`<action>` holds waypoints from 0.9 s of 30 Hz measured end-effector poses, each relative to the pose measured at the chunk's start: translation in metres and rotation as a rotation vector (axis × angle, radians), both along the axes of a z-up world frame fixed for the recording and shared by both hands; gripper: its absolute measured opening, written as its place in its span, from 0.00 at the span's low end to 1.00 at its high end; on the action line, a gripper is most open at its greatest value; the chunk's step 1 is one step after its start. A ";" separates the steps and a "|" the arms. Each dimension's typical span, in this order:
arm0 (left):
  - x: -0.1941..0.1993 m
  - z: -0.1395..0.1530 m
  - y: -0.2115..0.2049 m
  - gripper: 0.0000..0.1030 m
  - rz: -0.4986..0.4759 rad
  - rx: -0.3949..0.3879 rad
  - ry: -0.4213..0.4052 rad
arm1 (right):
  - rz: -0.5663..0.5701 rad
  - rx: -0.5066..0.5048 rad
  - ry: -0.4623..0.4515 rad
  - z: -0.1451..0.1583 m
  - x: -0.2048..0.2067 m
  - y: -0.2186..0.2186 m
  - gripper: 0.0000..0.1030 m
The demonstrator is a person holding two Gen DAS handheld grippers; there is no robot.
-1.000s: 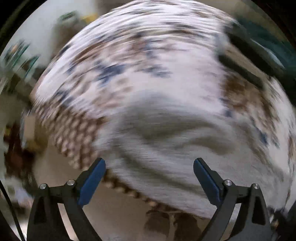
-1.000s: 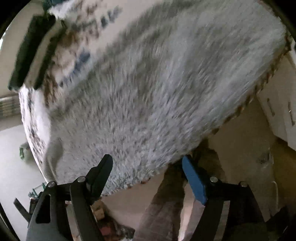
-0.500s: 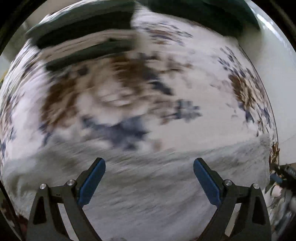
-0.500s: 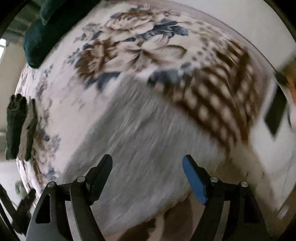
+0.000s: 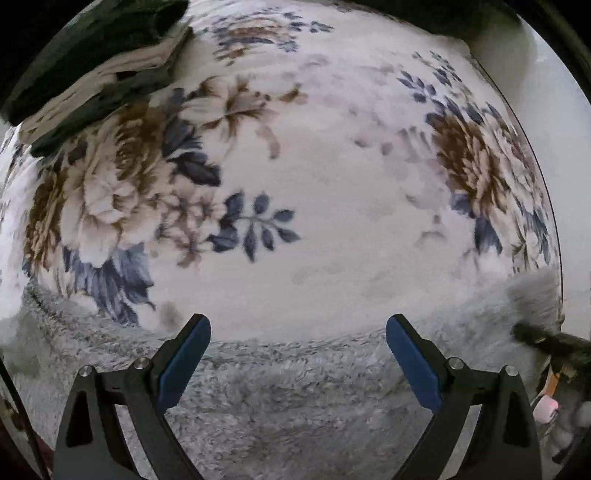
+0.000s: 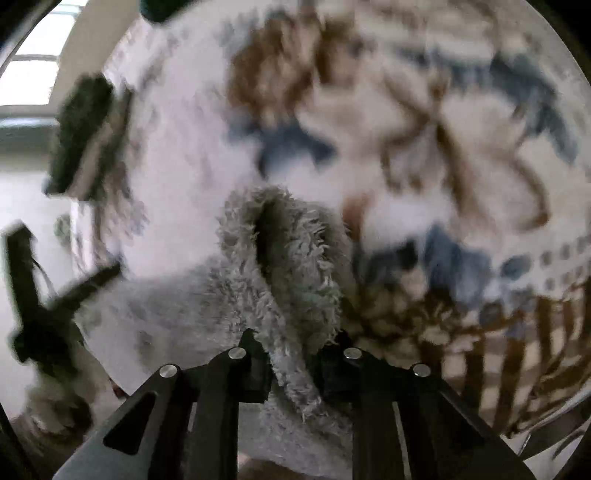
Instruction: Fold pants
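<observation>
The grey fluffy pants (image 5: 288, 398) lie spread on a floral blanket (image 5: 332, 192). My left gripper (image 5: 298, 354) is open above the pants' upper edge, with nothing between its blue pads. My right gripper (image 6: 291, 358) is shut on a bunched edge of the grey pants (image 6: 291, 266), which stick up between the jaws. The left gripper shows blurred at the left edge of the right wrist view (image 6: 40, 314).
A stack of folded dark and light clothes (image 5: 99, 62) lies at the far left of the blanket, also seen in the right wrist view (image 6: 85, 136). A dark green pillow (image 5: 424, 14) lies at the far edge. The blanket's checked border (image 6: 517, 350) runs at the right.
Both grippers swung down over the bed. My right gripper was open half a second ago and has shut on the pants' edge. My left gripper stays open.
</observation>
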State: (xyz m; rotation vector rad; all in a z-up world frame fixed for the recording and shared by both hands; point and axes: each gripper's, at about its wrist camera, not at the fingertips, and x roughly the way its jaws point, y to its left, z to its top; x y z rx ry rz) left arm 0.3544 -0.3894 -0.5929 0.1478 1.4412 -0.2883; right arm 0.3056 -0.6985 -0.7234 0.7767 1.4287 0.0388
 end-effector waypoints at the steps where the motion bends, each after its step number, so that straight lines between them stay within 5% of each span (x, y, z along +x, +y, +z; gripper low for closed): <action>1: 0.001 0.003 0.003 0.94 0.010 0.002 -0.006 | -0.043 0.008 -0.037 0.015 -0.002 -0.012 0.18; 5: 0.006 0.011 0.017 0.94 0.077 -0.008 -0.027 | -0.100 -0.009 -0.049 0.031 -0.006 -0.045 0.18; 8: 0.009 0.008 0.025 0.94 0.119 -0.005 -0.027 | -0.105 -0.003 0.061 -0.007 -0.007 -0.055 0.20; 11: 0.009 0.011 0.040 0.94 0.151 -0.010 -0.024 | -0.011 -0.076 0.241 -0.038 0.001 -0.043 0.52; 14: 0.008 0.026 0.068 0.94 0.177 -0.019 -0.041 | 0.041 -0.184 0.221 -0.009 0.012 -0.026 0.71; 18: 0.006 0.050 0.130 0.94 0.233 -0.024 -0.067 | 0.025 -0.310 0.130 0.066 0.026 0.008 0.72; 22: 0.009 0.061 0.217 0.94 0.328 -0.014 -0.052 | 0.053 -0.187 0.034 0.112 0.065 0.086 0.72; 27: 0.031 0.048 0.331 0.94 0.446 0.058 -0.018 | 0.257 0.098 0.029 0.090 0.146 0.254 0.72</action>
